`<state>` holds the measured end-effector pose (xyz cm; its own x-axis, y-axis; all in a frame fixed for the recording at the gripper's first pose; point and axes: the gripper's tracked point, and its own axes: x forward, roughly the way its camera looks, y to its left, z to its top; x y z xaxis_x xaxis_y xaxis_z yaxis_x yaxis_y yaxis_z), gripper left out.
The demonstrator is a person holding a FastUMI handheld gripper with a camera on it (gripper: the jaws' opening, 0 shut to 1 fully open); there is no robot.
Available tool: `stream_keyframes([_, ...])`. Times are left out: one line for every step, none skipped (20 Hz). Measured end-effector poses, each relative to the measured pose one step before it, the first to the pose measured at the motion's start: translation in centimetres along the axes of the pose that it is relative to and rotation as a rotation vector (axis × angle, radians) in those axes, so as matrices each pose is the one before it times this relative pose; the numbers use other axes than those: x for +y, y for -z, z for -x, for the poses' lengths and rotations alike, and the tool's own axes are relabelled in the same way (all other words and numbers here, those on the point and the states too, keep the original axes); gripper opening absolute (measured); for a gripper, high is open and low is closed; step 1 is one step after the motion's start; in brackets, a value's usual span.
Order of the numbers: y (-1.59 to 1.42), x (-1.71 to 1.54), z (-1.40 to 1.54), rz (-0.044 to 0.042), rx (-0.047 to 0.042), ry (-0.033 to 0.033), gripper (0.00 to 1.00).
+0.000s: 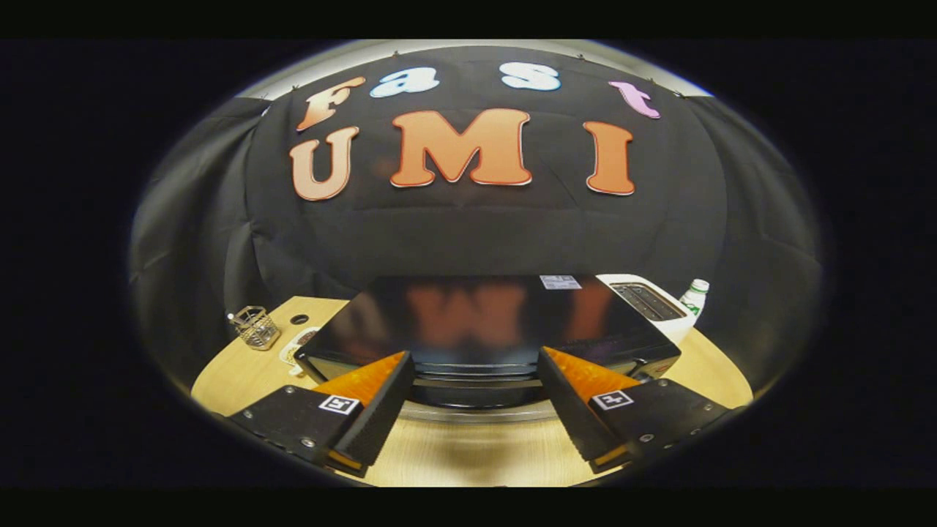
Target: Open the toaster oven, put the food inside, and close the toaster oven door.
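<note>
- the claw (pixel 474 366) stands wide apart, holding nothing, its two fingers (pixel 381 406) splayed to either side of the oven's front edge.
- between and just ahead of the fingers sits the toaster oven (pixel 483 322), a dark box with a glossy top (the sheen blurs its detail), close up to the claw.
- the top of its front shows between the fingers, with a pale bar (pixel 476 413) curving below that may be the door handle; i cannot tell this for sure.
- the door looks closed, so by my reading the first step, opening it, is not yet done.
- no food can be made out on the table (pixel 241 373); loading it and closing the door are all left.
- beyond the oven's one side stands a white toaster (pixel 651 301) with a white bottle (pixel 694 296) just beside it.
- off to the other side, a small wire holder (pixel 255 326) stands on the table, with a pale object (pixel 296 345) near the oven's corner, too small to name.
</note>
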<state>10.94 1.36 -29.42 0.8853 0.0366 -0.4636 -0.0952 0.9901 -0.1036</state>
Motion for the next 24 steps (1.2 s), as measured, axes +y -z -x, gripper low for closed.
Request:
stream_keyframes([0.478, 0.386, 0.160, -0.03192, 0.01214, -0.01158, 1.00])
stream_keyframes([0.006, 0.256, 0.118, 0.00704, -0.00937, -0.00267, 1.00])
stream_keyframes([-0.156, -0.105, 0.125, 0.00799, 0.00244, 0.00400, 1.00])
stream_keyframes([-0.063, -0.075, 0.134, -0.00014, 0.00159, 0.00622, 0.99])
stream_keyframes([0.136, -0.061, 0.170, 0.00018, 0.00464, 0.00423, 1.00])
stream_keyframes([0.075, 0.014, 0.124, -0.00020, 0.00413, 0.00430, 1.00])
stream_keyframes([0.079, 0.002, 0.177, 0.00178, 0.00414, 0.00221, 1.00])
stream_keyframes([0.039, 0.118, 0.034, 0.00245, 0.00418, 0.00131, 1.00])
stream_keyframes([0.056, -0.039, 0.090, 0.00039, 0.00457, 0.00140, 1.00])
stream_keyframes([0.119, -0.057, 0.154, 0.00187, 0.00340, 0.00224, 1.00])
stream_keyframes([-0.009, 0.023, 0.110, 0.00196, 0.00306, 0.00258, 1.00])
stream_keyframes([0.132, 0.004, 0.265, 0.00181, 0.00311, 0.00145, 1.00])
stream_keyframes([0.069, 0.046, 0.309, 0.00101, 0.00286, 0.00100, 1.00])
stream_keyframes([0.570, 0.065, 0.721, 0.00192, 0.00270, 0.00105, 1.00])
stream_keyframes([0.464, -0.083, 0.634, 0.00195, 0.00355, 0.00080, 1.00])
stream_keyframes([0.483, -0.076, 0.710, 0.00191, 0.00455, 0.00171, 1.00])
stream_keyframes([0.240, -0.042, 0.287, 0.00123, 0.00457, 0.00202, 1.00])
stream_keyframes([0.249, -0.036, 0.325, 0.00166, 0.00415, 0.00336, 1.00])
stream_keyframes([0.331, -0.075, 0.288, 0.00050, 0.00445, 0.00288, 1.00])
stream_keyframes([0.342, 0.079, 0.388, 0.00198, 0.00523, 0.00128, 1.00])
stream_keyframes([0.324, 0.011, 0.472, 0.00299, 0.00684, 0.00101, 1.00])
stream_keyframes([0.544, 0.027, 0.385, 0.00419, 0.00756, 0.00025, 1.00])
stream_keyframes([0.517, -0.009, 0.345, 0.00299, 0.00845, 0.00082, 1.00])
stream_keyframes([0.704, -0.175, 0.382, -0.00731, 0.01360, 0.00336, 1.00])
